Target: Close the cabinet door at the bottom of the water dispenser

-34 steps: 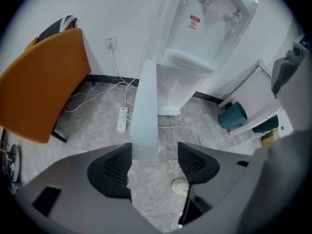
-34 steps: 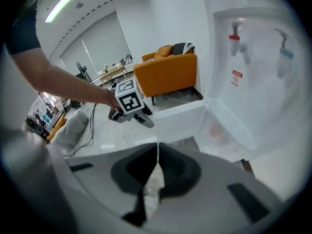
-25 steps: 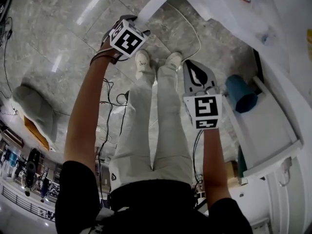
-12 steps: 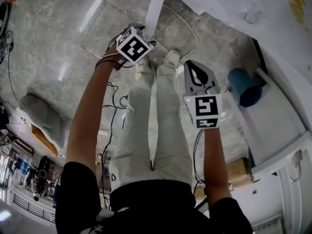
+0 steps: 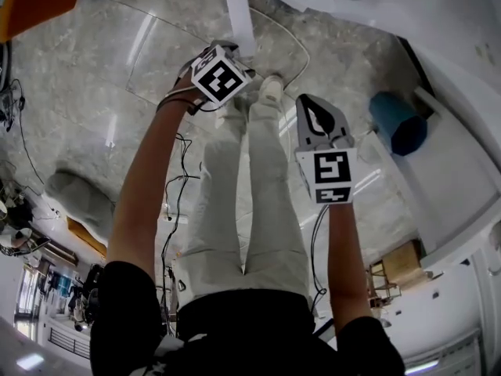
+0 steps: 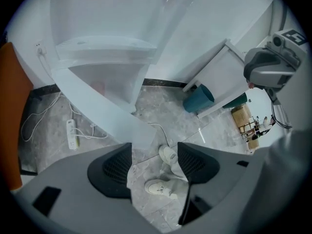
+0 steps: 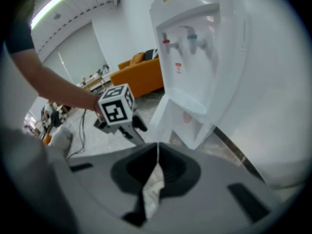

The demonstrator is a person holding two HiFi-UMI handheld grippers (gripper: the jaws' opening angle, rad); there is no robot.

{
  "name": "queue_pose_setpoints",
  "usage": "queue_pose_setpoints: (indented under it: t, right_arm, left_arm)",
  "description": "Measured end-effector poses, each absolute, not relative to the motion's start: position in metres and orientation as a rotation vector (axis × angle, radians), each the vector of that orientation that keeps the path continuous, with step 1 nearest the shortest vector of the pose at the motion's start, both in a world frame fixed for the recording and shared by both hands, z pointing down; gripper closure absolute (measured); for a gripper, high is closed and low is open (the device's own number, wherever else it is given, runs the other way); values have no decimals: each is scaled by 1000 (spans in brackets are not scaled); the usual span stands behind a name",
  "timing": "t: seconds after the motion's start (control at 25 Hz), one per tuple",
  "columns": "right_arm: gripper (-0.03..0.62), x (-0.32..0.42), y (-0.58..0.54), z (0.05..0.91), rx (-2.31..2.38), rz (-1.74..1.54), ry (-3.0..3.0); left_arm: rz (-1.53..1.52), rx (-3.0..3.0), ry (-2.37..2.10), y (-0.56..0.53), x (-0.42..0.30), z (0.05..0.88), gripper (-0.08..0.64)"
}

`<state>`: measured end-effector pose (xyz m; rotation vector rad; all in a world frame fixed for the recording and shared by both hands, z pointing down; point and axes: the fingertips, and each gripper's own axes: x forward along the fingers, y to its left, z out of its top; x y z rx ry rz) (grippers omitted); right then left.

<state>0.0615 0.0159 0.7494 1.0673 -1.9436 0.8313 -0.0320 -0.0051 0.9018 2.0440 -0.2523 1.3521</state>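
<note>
Swung since a second ago: cabinet door (image 6: 105,113), its edge slanted then, now running near straight ahead of the left gripper (image 6: 154,152).
Left gripper: jaws apart, holding nothing; the door's free edge is just beyond its left jaw.
Right gripper (image 7: 157,147): jaws together, empty, back and right of the left one.
Water dispenser (image 7: 195,57): bottom compartment open, contents unclear.
Teal bin (image 5: 399,124): right of the right gripper, beside a white panel (image 6: 219,79); contents unseen.
Power strip (image 6: 71,133): on the floor (image 5: 94,77), left of the door.
</note>
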Motion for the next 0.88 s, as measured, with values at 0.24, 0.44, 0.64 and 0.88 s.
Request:
queue_pose_setpoints:
  t: [0.24, 0.44, 0.64, 0.88]
  right_arm:
    - [557, 82, 26, 752, 1117, 849, -1918]
    - [557, 95, 35, 755, 1155, 867, -1899]
    - [557, 105, 42, 757, 1193, 884, -1882]
    - [557, 121, 46, 758, 1233, 897, -1867]
  left_arm:
    - [1367, 2115, -236, -14, -2, 898, 267]
    - [1363, 2126, -212, -14, 17, 900, 267]
    - [1360, 2141, -222, -19, 37, 900, 267]
    - [1356, 2169, -248, -32, 60, 901, 267]
